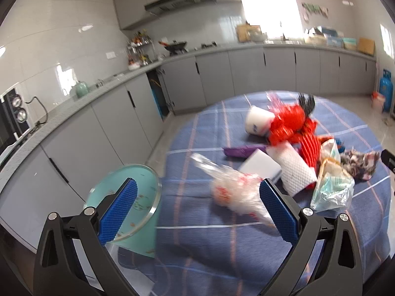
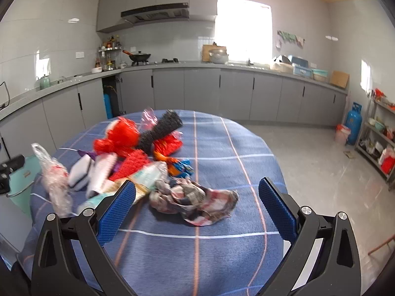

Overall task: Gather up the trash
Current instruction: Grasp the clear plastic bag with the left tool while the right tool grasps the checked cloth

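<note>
A pile of trash lies on a round table with a blue plaid cloth (image 1: 197, 222) (image 2: 222, 148). A clear crumpled plastic bag with red print (image 1: 232, 192) (image 2: 53, 177) lies nearest my left gripper (image 1: 197, 202), which is open and empty just in front of it. A crumpled patterned wrapper (image 2: 195, 197) (image 1: 360, 162) lies just ahead of my right gripper (image 2: 197, 207), which is open and empty. Behind lie red plastic bags (image 1: 288, 123) (image 2: 121, 135), a white cup (image 1: 258, 122), white foam netting (image 1: 296, 170) and a black mesh piece (image 2: 160, 129).
A pale green bin with a glass-like rim (image 1: 128, 197) (image 2: 22, 185) stands at the table's left edge. Grey kitchen cabinets (image 2: 222, 91) line the walls. A blue gas cylinder (image 2: 353, 125) and a shelf rack (image 2: 380, 143) stand at the right.
</note>
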Available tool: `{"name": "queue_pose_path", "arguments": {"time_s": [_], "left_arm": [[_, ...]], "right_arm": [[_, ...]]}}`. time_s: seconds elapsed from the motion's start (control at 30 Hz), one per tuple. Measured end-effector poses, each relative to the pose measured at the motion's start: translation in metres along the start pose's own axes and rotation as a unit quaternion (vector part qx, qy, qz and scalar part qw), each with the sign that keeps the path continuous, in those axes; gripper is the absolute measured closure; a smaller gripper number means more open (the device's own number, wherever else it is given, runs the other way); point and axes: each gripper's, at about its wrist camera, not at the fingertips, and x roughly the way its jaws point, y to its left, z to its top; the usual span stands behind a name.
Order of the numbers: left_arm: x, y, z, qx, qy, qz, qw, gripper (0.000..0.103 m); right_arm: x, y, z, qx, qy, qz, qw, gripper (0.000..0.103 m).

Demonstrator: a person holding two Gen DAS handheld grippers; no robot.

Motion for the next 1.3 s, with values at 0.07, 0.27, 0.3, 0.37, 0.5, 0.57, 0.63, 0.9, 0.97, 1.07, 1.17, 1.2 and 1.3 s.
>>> {"name": "queue_pose_path", "arguments": {"time_s": [0.07, 0.27, 0.3, 0.37, 0.5, 0.57, 0.63, 0.9, 0.97, 1.07, 1.17, 1.2, 1.3], "left_arm": [[0.011, -0.009, -0.001, 0.001, 0.008, -0.003, 1.0000, 0.005], [0.043, -0.036, -0.010, 0.022, 0.044, -0.007, 0.9988, 0.006], [0.045, -0.038, -0.012, 0.024, 0.047, -0.008, 0.9986, 0.006], [0.049, -0.041, -0.016, 0.028, 0.056, -0.014, 0.9980, 0.006], [0.054, -0.043, -0.021, 0.025, 0.068, -0.039, 0.9966, 0.014], [0.056, -0.041, -0.022, 0.019, 0.077, -0.049, 0.9957, 0.022], [0.058, -0.039, -0.024, 0.016, 0.083, -0.061, 0.9946, 0.033], [0.059, -0.038, -0.028, 0.018, 0.092, -0.091, 0.9915, 0.069], [0.057, -0.035, -0.028, 0.017, 0.091, -0.096, 0.9911, 0.074], [0.053, -0.029, -0.028, 0.019, 0.086, -0.093, 0.9918, 0.079], [0.046, -0.019, -0.028, 0.017, 0.078, -0.086, 0.9931, 0.079], [0.042, -0.015, -0.027, 0.019, 0.073, -0.080, 0.9939, 0.079], [0.033, -0.007, -0.025, 0.025, 0.057, -0.065, 0.9959, 0.079]], "right_arm": [[0.006, -0.004, -0.004, 0.002, 0.003, -0.003, 1.000, 0.005], [0.020, -0.012, -0.010, 0.009, 0.004, -0.004, 1.000, 0.006], [0.021, -0.012, -0.011, 0.009, 0.005, -0.005, 1.000, 0.006], [0.025, -0.014, -0.014, 0.008, 0.009, 0.001, 1.000, 0.009], [0.033, -0.015, -0.018, 0.004, 0.026, 0.017, 1.000, 0.025], [0.039, -0.014, -0.021, -0.001, 0.035, 0.023, 0.999, 0.026], [0.043, -0.012, -0.023, -0.005, 0.041, 0.018, 0.999, 0.026], [0.067, -0.012, -0.029, -0.007, 0.089, 0.046, 0.995, 0.064], [0.069, -0.010, -0.031, -0.014, 0.101, 0.059, 0.993, 0.083], [0.066, -0.009, -0.032, -0.020, 0.103, 0.072, 0.992, 0.101], [0.057, -0.012, -0.027, -0.014, 0.090, 0.074, 0.993, 0.102], [0.055, -0.013, -0.025, -0.013, 0.085, 0.073, 0.994, 0.102], [0.044, -0.021, -0.015, 0.000, 0.066, 0.073, 0.995, 0.102]]}}
